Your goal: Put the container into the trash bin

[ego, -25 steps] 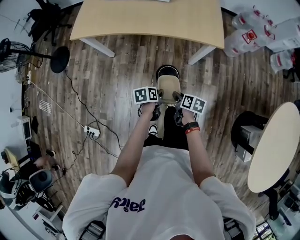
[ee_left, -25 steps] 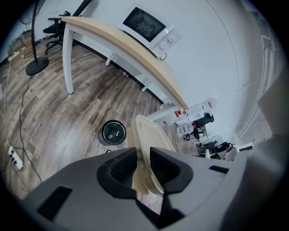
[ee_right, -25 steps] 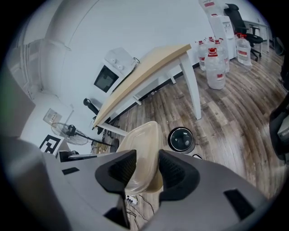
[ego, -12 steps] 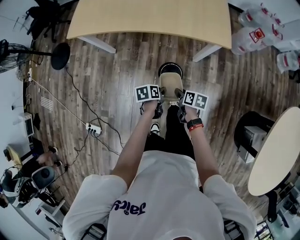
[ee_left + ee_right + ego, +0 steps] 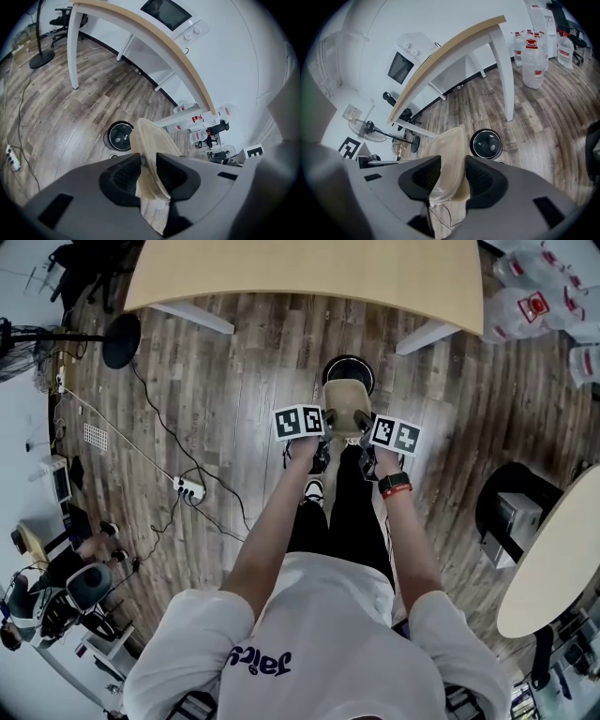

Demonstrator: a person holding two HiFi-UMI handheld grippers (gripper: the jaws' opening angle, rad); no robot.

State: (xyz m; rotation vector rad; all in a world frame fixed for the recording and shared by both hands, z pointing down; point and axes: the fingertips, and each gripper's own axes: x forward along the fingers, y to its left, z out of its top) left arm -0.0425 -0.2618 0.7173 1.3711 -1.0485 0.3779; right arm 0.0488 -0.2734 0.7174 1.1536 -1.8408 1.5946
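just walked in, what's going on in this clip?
A person is carrying a beige see-through container with two handheld grippers. The left gripper and the right gripper each clamp one side of it. The container is up in the air, about over the near edge of the round black trash bin, which stands on the wood floor in front of a table. It is not in the bin yet.

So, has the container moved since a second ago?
Yes, though only slightly. In the head view the container is still over the near rim of the trash bin, but it looks to have sunk closer to it.
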